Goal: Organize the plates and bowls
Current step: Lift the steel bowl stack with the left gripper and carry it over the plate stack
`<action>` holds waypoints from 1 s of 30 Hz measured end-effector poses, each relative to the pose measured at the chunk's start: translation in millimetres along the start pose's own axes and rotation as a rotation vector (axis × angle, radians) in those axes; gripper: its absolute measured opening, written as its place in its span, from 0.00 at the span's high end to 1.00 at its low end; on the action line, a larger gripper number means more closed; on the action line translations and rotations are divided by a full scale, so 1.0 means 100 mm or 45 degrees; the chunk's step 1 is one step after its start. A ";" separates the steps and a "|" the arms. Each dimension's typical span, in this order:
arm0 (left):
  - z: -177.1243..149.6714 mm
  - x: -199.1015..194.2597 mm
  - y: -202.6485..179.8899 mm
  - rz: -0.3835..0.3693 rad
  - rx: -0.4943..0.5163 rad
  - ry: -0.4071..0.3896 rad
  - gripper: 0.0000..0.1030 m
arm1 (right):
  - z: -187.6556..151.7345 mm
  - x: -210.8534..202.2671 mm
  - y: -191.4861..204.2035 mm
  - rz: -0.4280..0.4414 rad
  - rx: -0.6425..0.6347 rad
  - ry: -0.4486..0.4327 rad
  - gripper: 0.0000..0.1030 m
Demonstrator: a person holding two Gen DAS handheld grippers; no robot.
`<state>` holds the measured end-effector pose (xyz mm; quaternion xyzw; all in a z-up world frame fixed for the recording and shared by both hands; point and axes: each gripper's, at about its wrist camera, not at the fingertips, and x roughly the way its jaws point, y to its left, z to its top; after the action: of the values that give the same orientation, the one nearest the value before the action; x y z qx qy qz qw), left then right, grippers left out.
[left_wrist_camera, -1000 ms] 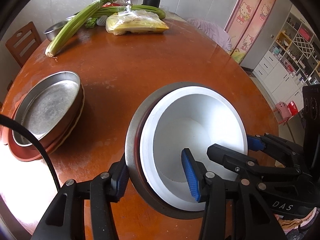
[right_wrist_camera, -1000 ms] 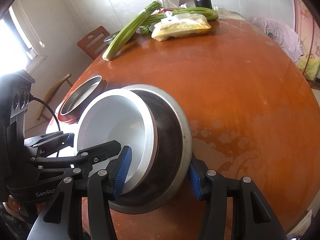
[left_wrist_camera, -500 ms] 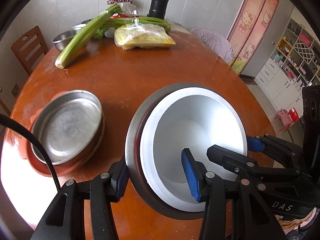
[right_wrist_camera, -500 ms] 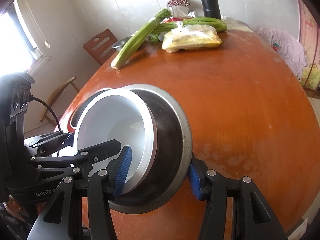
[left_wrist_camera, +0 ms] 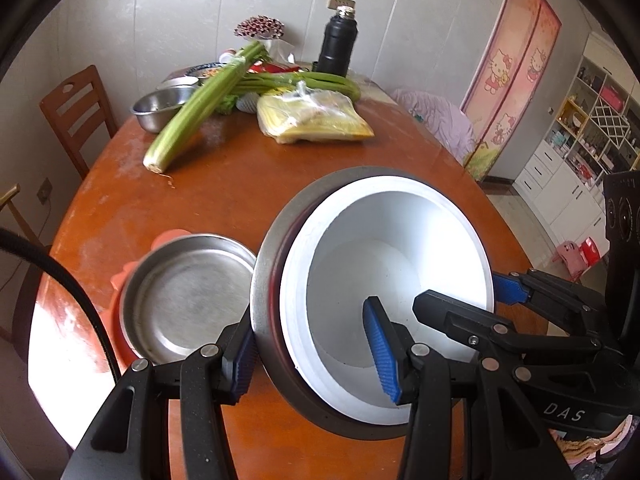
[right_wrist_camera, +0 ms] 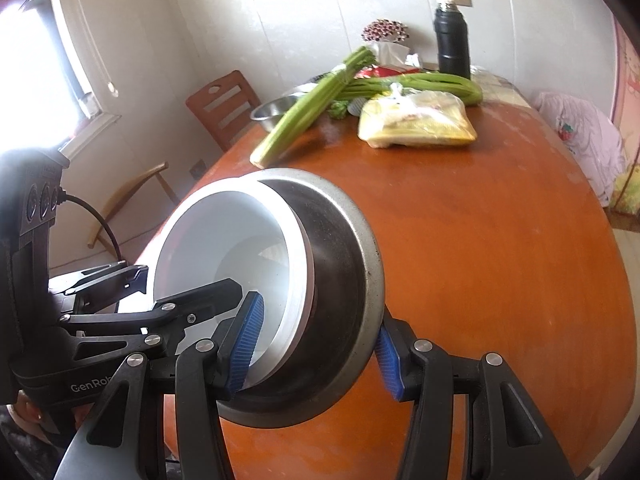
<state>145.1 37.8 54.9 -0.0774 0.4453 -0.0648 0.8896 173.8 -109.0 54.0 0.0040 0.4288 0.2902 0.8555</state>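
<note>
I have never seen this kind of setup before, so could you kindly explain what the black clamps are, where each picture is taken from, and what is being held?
There is no robot here: a person carries two hand-held clamps, each with a wide-angle camera looking along its two blue-padded fingers. One picture comes from the left gripper, the other from the right gripper; each also shows the other clamp reaching in from the side.

Together they hold a nested stack: a white bowl sitting inside a steel bowl. Each gripper pinches the stack's rim on its own side, one finger inside the white bowl and one outside the steel.

Below lies a round wooden table. On it are a steel pan resting on something orange, celery, a yellow bag, a small steel bowl and a black flask.
</note>
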 end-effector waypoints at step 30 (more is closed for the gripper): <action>0.20 -0.12 1.08 0.107 -0.185 -0.033 0.53 | 0.63 0.74 0.81 0.111 -0.163 0.065 0.46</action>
<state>159.0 146.9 54.9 -0.1239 0.4402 0.0061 0.8893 214.2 10.1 60.5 -0.0394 0.4303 0.3542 0.8293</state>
